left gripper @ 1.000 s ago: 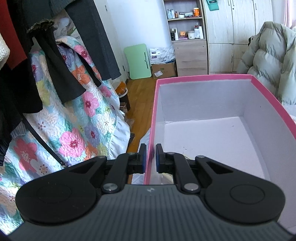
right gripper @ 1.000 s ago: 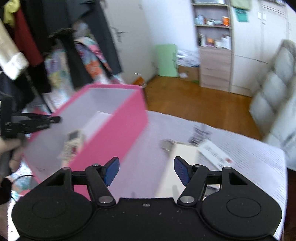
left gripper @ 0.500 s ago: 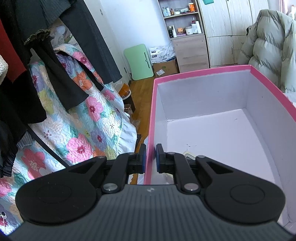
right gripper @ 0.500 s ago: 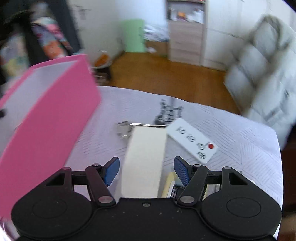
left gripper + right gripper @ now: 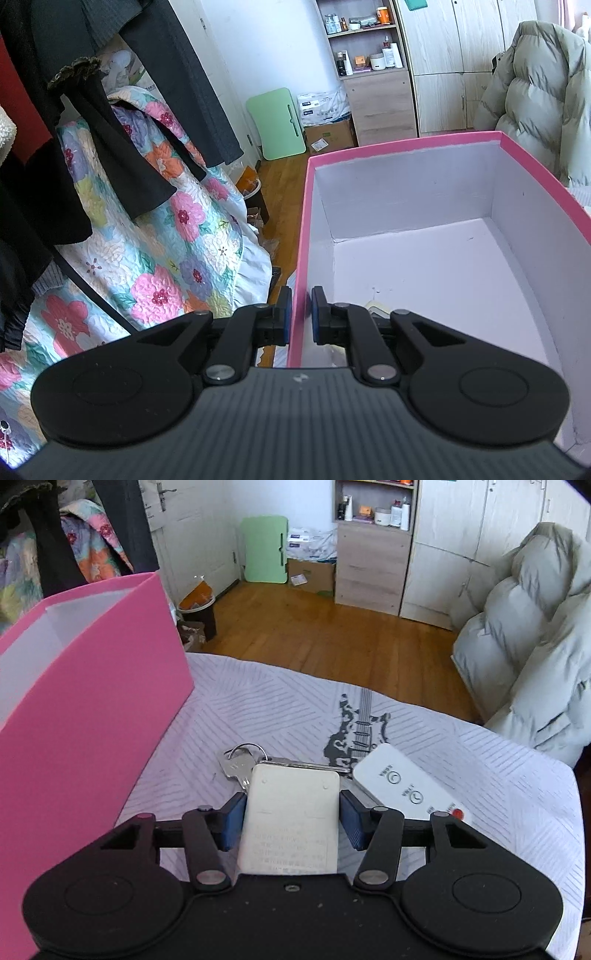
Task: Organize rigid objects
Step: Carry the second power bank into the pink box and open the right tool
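1. Left gripper [image 5: 300,314]: the jaws stand almost together, clamped on the near-left wall of the pink box [image 5: 301,236]. One blue pad lies on the pink outer face, the other on the white inner face.
2. Pink box: open at the top, white inside. A small pale item [image 5: 376,307] lies on its floor just behind the inner finger; what it is cannot be told. In the right wrist view the box [image 5: 92,716] stands at the left on the bench [image 5: 498,786], which carries a white striped cloth with a guitar print.
3. Right gripper [image 5: 291,821]: the jaws are about half apart and closing. A white rectangular block [image 5: 291,812] lies flat on the cloth between them. The left pad looks to be touching or just beside the block's edge; a narrow gap shows at the right pad. A firm grip is not shown.
4. Keys [image 5: 240,762] on a ring lie just beyond the block, partly under its far edge.
5. A white remote [image 5: 406,786] with a red button lies just beside the block on the right, partly behind the right finger.
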The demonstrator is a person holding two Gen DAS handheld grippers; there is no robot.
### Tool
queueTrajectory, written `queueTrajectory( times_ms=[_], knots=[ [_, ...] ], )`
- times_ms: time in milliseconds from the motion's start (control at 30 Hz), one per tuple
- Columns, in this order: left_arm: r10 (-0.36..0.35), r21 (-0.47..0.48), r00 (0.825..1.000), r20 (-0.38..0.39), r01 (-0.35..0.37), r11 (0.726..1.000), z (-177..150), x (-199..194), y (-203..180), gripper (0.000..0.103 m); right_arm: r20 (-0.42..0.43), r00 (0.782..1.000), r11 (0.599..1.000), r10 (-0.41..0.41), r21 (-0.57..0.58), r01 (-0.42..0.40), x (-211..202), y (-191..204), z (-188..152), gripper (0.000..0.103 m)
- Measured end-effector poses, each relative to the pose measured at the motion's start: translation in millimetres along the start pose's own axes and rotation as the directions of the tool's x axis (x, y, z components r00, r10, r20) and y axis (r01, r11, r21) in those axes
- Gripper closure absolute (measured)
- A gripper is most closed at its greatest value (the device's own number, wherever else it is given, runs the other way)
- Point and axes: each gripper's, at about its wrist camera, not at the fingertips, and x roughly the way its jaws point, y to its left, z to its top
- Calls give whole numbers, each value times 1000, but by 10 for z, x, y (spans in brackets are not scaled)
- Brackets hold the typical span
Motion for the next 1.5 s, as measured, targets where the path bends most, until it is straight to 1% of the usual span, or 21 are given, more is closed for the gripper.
queueTrajectory(
  times_ms=[133,267,333,433,533,633,800,900,1067,1133,1200,1300,1400,1467,1500],
  knots=[
    [1,0,1000,-1,-1,1000,-1,4,0,94,66,998,999,25,24,-27,-215,-2,-27,45],
    [1,-2,1000,0,-1,1000,-2,12,19,94,147,988,998,46,46,-54,-539,3,-90,45],
    [0,0,1000,1,0,1000,-2,6,4,94,175,983,998,55,16,-59,-683,48,-125,45],
    [1,-1,1000,1,-1,1000,2,13,6,94,200,979,999,47,-34,-41,-836,146,-182,45],
    [2,1,1000,1,-2,1000,-3,9,3,94,232,971,997,64,-66,-49,-1006,235,-244,45],
    [4,7,1000,1,-4,1000,-5,5,-4,94,258,963,995,83,-78,-65,-1151,284,-288,45],
    [2,8,1000,3,-2,1000,-16,-2,-8,94,267,959,993,90,-100,-65,-1282,343,-359,45],
    [3,10,1000,2,-3,1000,-17,-2,-10,94,292,952,992,94,-113,-63,-1395,349,-377,45],
    [2,10,1000,2,-2,1000,-15,0,-9,94,334,937,989,99,-139,-55,-1640,395,-313,45],
    [3,10,1000,2,-3,1000,-17,-2,-11,94,359,926,986,114,-155,-61,-1742,426,-254,45],
    [3,10,1000,2,-3,1000,-17,-2,-9,94,392,909,981,143,-176,-79,-1860,483,-167,45],
    [2,7,1000,3,-2,1000,-17,-2,-7,94,440,870,965,224,-222,-136,-2023,574,28,45],
    [0,4,1000,8,0,1000,-24,-10,-17,94,451,831,933,324,-296,-203,-2052,699,250,45],
    [-2,-1,1000,8,3,1000,-27,-14,-15,94,441,815,911,375,-336,-238,-1952,819,421,45],
    [-1,-2,1000,8,1,1000,-25,-13,-20,94,432,811,902,395,-352,-251,-1889,892,484,45]
  ],
)
